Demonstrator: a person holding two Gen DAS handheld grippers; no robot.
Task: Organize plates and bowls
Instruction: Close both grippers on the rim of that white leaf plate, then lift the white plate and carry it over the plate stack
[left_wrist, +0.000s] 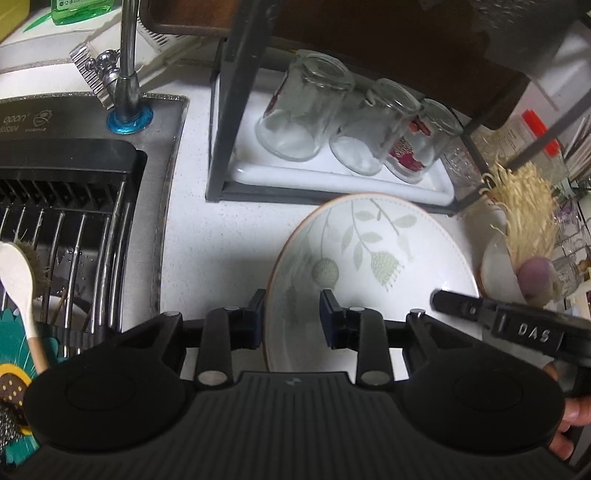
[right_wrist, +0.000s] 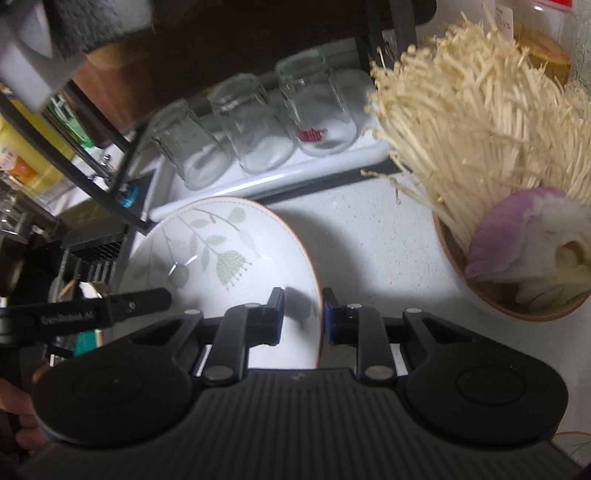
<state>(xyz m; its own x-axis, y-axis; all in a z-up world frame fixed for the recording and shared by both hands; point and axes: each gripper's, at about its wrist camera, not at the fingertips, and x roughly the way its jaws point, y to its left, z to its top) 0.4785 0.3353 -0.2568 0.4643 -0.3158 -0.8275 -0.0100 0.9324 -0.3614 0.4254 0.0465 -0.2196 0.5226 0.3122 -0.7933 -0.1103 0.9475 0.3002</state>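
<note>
A white bowl with green leaf print and a brown rim (left_wrist: 373, 254) rests on the white counter; it also shows in the right wrist view (right_wrist: 221, 251). My left gripper (left_wrist: 293, 317) straddles the bowl's left rim, one finger outside and one inside, with a gap around the wall. My right gripper (right_wrist: 303, 314) straddles the bowl's right rim the same way, its fingers close to the wall. The right gripper's finger (left_wrist: 458, 304) shows over the bowl's right side in the left wrist view.
A rack (left_wrist: 221, 140) holds a white tray with three upturned glasses (left_wrist: 303, 110) just behind the bowl. A sink with a drying rack (left_wrist: 66, 221) and a faucet (left_wrist: 127, 74) lie left. A bowl of enoki mushrooms and onion (right_wrist: 509, 221) stands right.
</note>
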